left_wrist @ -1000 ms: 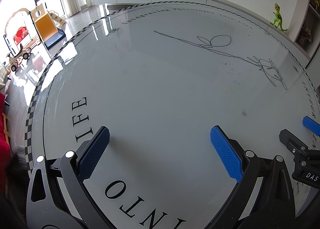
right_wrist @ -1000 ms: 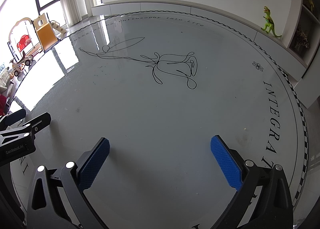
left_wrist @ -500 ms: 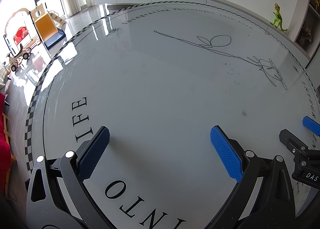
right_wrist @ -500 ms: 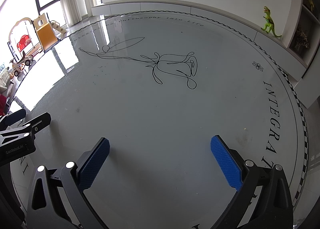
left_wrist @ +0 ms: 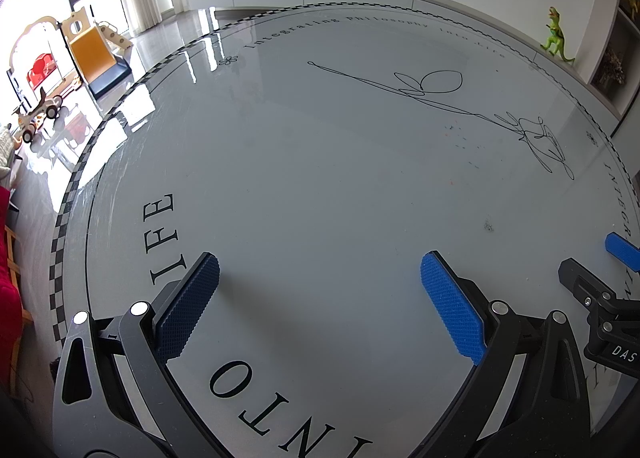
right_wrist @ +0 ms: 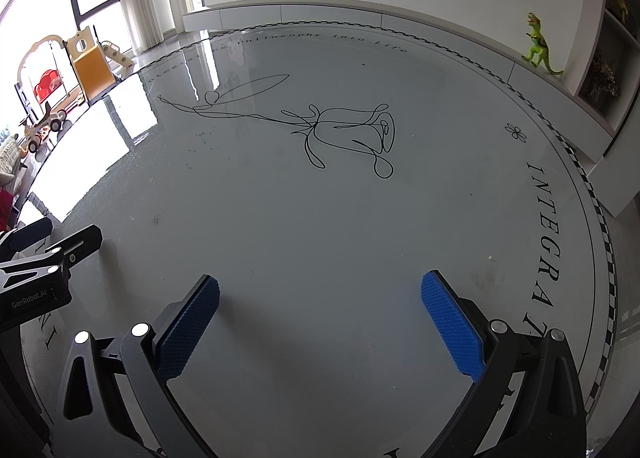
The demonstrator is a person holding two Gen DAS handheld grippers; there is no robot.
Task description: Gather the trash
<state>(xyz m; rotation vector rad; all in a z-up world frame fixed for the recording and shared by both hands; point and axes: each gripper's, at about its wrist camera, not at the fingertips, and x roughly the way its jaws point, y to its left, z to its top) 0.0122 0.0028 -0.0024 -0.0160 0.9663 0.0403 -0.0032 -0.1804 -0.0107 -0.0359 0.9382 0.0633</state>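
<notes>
No trash item shows in either view. My left gripper (left_wrist: 320,278) is open and empty, held low over the round grey table (left_wrist: 300,178) near the printed word INTO. My right gripper (right_wrist: 320,298) is open and empty over the same table (right_wrist: 320,218), beside the printed word INTEGRA. The right gripper's blue fingertip (left_wrist: 622,252) shows at the right edge of the left wrist view. The left gripper's black finger (right_wrist: 72,248) shows at the left edge of the right wrist view.
The table carries a black line drawing of a rose (right_wrist: 344,134) and a few small specks (left_wrist: 488,224). A green toy dinosaur (right_wrist: 540,46) stands on the white ledge at the back right. A children's slide (left_wrist: 94,54) and toys stand on the floor at the left.
</notes>
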